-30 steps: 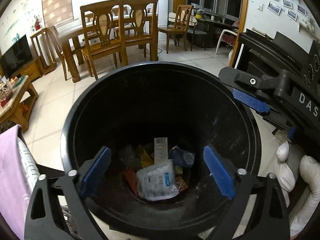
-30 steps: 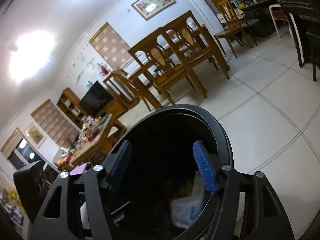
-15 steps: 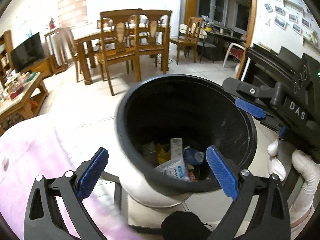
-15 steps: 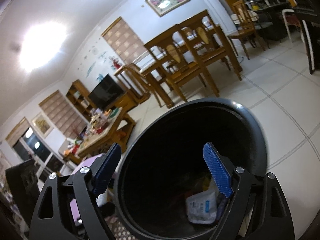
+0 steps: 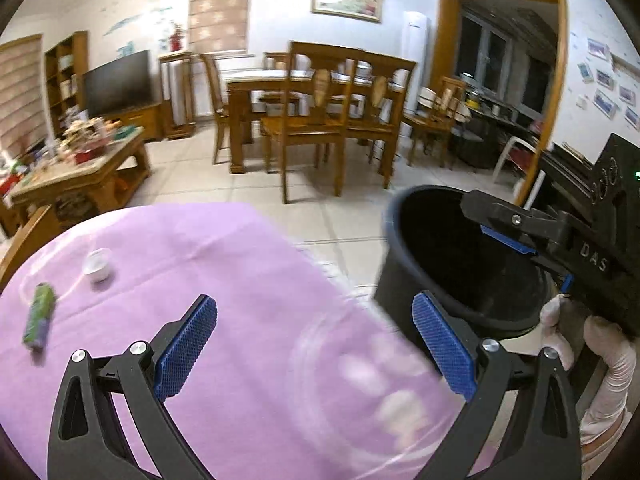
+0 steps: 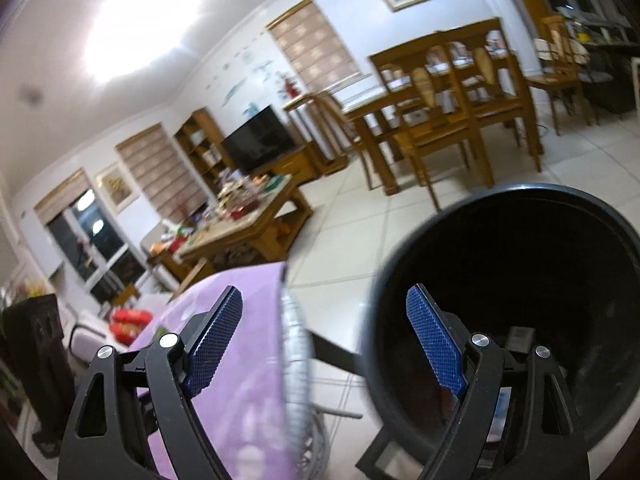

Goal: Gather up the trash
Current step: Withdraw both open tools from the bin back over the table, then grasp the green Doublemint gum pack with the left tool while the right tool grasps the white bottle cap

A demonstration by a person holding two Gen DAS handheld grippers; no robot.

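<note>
A second ago the left tongs (image 5: 314,344) hung over the bin (image 5: 452,280) and its trash; now they gape wide and empty over the purple desk (image 5: 240,280), the bin off to their right; a green wrapper (image 5: 39,316) and a white cup (image 5: 98,265) lie on the cloth to their left. The right tongs (image 6: 324,340) also stand wide with nothing between them, having opened further; the bin (image 6: 520,264) now sits behind their right finger, the desk (image 6: 248,360) behind their left.
</note>
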